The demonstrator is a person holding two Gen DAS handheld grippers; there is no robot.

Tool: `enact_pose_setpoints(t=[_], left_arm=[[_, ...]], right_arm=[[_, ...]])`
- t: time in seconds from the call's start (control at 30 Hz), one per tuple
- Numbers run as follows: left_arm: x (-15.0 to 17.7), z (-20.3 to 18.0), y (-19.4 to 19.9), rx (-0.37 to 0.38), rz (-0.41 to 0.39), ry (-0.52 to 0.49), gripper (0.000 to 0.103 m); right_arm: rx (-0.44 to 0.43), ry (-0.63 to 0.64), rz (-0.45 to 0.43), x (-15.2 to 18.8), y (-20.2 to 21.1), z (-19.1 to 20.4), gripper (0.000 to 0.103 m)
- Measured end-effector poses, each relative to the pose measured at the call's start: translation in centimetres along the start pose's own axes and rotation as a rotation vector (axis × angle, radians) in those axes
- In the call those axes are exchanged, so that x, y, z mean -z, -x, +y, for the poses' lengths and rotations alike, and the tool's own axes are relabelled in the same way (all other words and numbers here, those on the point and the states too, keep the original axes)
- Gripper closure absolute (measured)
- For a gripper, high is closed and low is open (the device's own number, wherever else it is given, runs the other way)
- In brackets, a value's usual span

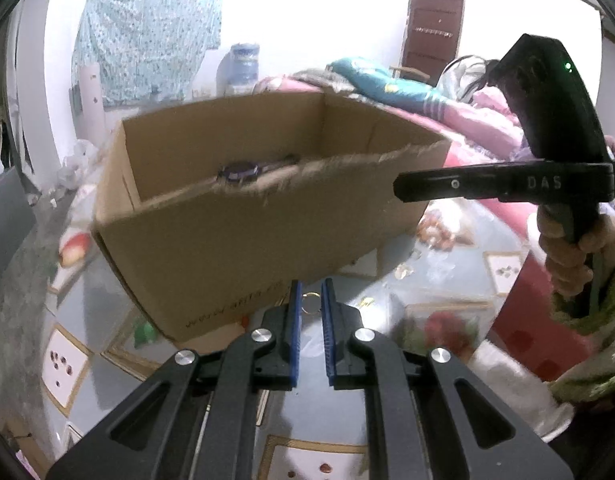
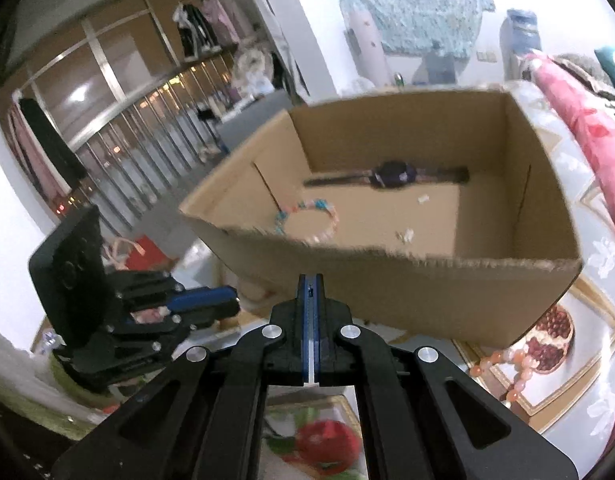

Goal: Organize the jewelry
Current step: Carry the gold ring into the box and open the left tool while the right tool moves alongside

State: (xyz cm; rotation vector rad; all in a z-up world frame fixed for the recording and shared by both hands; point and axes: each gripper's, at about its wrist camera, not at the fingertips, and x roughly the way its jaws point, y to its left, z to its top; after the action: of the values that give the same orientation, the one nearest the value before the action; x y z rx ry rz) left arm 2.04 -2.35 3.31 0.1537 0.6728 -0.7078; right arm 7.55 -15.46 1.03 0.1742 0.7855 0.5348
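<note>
The left gripper (image 1: 311, 300) pinches a small gold ring (image 1: 310, 304), light and slippery. The right gripper (image 2: 311, 292) is clenched, empty. Hold the ring's thin band over the cardboard box (image 2: 387, 292).

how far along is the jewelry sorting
Done: a watch and a pastel bead bracelet lie in the cardboard box. In hand: the left gripper pinches a gold ring; the right gripper is shut, apparently empty. Left: an orange bead bracelet on the table.
</note>
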Motion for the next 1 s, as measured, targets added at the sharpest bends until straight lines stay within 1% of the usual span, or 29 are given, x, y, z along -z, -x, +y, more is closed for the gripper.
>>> enact_pose_setpoints(t=[0.2,0.23,0.33,0.4,0.47,0.63,0.67,0.7,0.77,0.83,0.9,1.0], left_arm=[[-3.6,-0.6,2.7,0.041,-0.097,-0.006,0.094],[-4.5,-0.6,2.9,0.042,-0.114,-0.010,0.094],[-6.3,-0.4,2.7,0.037,-0.127,-0.020,0.094],[-7.7,0.2,1.7,0.033,-0.117,-0.014,0.094],[-8.9,1.2,0.3,0.029,-0.086,0.012,0.094],[-11.4,3.8,-3.9,0.024,-0.010,0.082,0.094],[-11.7,4.1,-4.5,0.014,0.002,0.091,0.094],[-12.0,4.4,-5.1,0.003,0.014,0.104,0.094],[-12.3,5.0,-6.2,-0.011,0.034,0.132,0.093],[-12.5,5.5,-6.9,-0.025,0.050,0.158,0.093],[-12.7,6.0,-7.0,-0.016,0.047,0.177,0.093],[-12.7,6.3,-6.9,-0.002,0.038,0.197,0.090]], right_arm=[[-0.056,0.016,-0.104,-2.7,2.2,0.5,0.103],[-0.055,0.017,-0.118,-3.4,2.2,0.5,0.103],[-0.045,0.019,-0.135,-4.7,1.9,0.2,0.103],[-0.040,0.007,-0.132,-5.5,1.2,-0.4,0.103],[-0.026,-0.008,-0.117,-6.5,0.3,-1.3,0.103],[-0.010,-0.051,-0.054,-8.6,-2.4,-3.5,0.103],[-0.013,-0.059,-0.038,-8.9,-2.9,-3.9,0.102],[-0.014,-0.072,-0.023,-9.2,-3.4,-4.3,0.098],[-0.010,-0.101,0.003,-9.5,-4.3,-5.3,0.093],[-0.017,-0.118,-0.005,-9.6,-4.3,-5.8,0.088],[-0.026,-0.131,-0.023,-9.6,-3.8,-6.3,0.087],[-0.028,-0.139,-0.047,-9.5,-3.0,-6.6,0.087]])
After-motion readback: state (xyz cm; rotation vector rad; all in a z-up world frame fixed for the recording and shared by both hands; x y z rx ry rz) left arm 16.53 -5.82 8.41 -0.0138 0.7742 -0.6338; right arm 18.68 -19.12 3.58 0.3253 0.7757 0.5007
